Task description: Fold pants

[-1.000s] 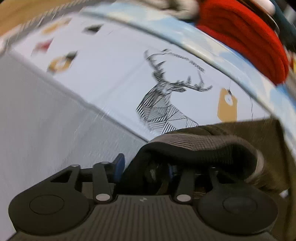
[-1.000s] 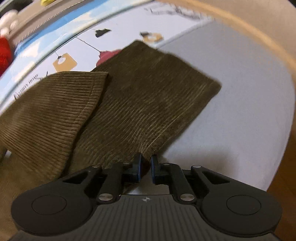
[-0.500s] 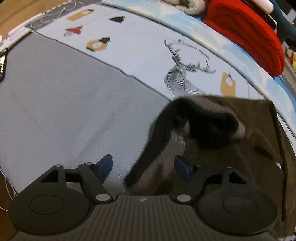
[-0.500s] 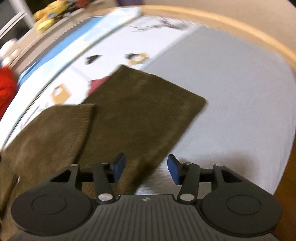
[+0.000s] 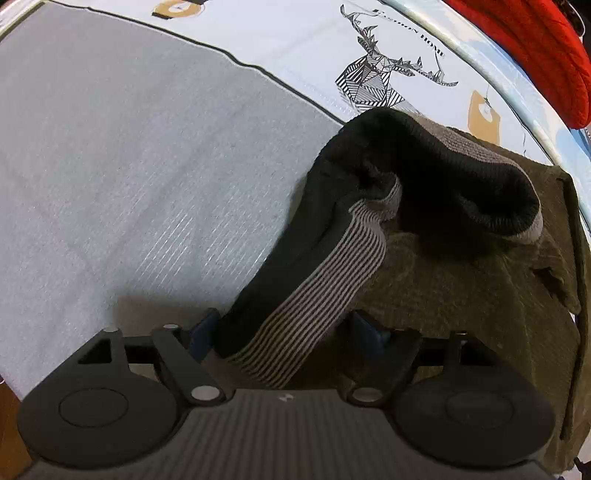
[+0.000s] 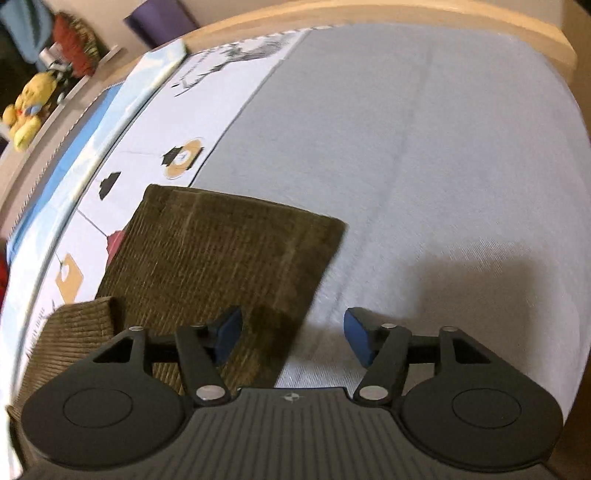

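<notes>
Olive-brown corduroy pants (image 5: 461, 280) lie on a grey bed cover. In the left wrist view their striped elastic waistband (image 5: 314, 295) is bunched up and runs between the blue pads of my left gripper (image 5: 284, 332), which is open and not clamping it. In the right wrist view a folded pant leg (image 6: 221, 251) lies flat, with a second layer (image 6: 77, 325) at the lower left. My right gripper (image 6: 291, 336) is open and empty, above the leg's near right edge.
The bed has a grey sheet (image 6: 424, 147) and a white printed strip with a deer drawing (image 5: 380, 77). A red blanket (image 5: 535, 48) lies at the far right in the left wrist view. A yellow plush toy (image 6: 29, 107) sits on a shelf beyond the bed's wooden edge (image 6: 480, 22).
Both grippers have opened: the left let go of the waistband, the right let go of the pant leg's edge. Both have drawn back a little from the cloth.
</notes>
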`<action>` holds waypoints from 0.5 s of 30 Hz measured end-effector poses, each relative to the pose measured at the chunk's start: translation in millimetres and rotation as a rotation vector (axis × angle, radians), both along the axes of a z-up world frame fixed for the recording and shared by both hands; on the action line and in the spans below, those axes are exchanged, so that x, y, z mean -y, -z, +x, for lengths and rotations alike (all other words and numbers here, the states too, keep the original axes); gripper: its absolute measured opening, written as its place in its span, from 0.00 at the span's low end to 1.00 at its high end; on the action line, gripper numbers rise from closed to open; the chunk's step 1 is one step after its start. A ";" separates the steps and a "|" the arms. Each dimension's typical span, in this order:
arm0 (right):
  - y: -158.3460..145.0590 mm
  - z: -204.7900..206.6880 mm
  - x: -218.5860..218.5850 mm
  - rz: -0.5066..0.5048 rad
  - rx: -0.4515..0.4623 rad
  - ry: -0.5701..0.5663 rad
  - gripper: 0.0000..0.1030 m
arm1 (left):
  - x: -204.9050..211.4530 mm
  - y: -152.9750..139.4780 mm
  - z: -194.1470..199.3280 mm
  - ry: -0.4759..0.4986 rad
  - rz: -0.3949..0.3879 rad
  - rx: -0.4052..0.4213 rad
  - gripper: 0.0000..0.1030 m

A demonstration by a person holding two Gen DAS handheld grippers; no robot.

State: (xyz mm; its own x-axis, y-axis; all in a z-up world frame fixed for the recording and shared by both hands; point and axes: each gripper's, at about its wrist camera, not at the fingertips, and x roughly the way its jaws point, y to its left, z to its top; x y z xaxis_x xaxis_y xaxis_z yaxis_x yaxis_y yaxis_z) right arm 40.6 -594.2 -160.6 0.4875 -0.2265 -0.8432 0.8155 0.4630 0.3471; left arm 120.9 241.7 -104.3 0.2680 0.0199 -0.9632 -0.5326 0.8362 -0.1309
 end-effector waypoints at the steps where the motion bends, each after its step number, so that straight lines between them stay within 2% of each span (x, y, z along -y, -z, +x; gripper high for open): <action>1: 2.4 7.3 2.6 -0.023 -0.007 -0.015 0.60 | 2.1 1.7 2.1 0.009 0.016 0.001 0.81; 2: 2.5 9.3 3.5 -0.047 -0.009 -0.034 0.46 | 5.0 2.9 4.8 0.022 0.033 -0.001 0.82; 3: 2.3 12.9 2.4 -0.069 -0.015 -0.049 0.26 | 8.6 3.6 6.3 0.040 0.051 0.000 0.82; 5: 2.3 12.6 4.2 -0.091 -0.025 -0.040 0.15 | 15.4 4.9 9.1 0.086 0.094 0.006 0.79; 10: -15.0 12.3 4.6 -0.137 0.035 -0.009 0.10 | 26.5 -3.8 10.0 0.173 0.183 0.038 0.47; 11: -23.3 10.1 3.5 -0.158 0.057 -0.006 0.09 | 29.5 -9.5 8.3 0.191 0.218 0.049 0.29; 12: -30.2 7.5 2.4 -0.172 0.076 -0.002 0.09 | 31.3 -14.2 7.4 0.205 0.245 0.062 0.20; 13: -37.0 4.4 1.6 -0.180 0.095 0.002 0.09 | 30.9 -18.0 6.9 0.208 0.252 0.075 0.16; 15: -50.1 -4.3 -0.7 -0.187 0.127 0.003 0.09 | 25.5 -29.4 -1.4 0.196 0.227 0.122 0.15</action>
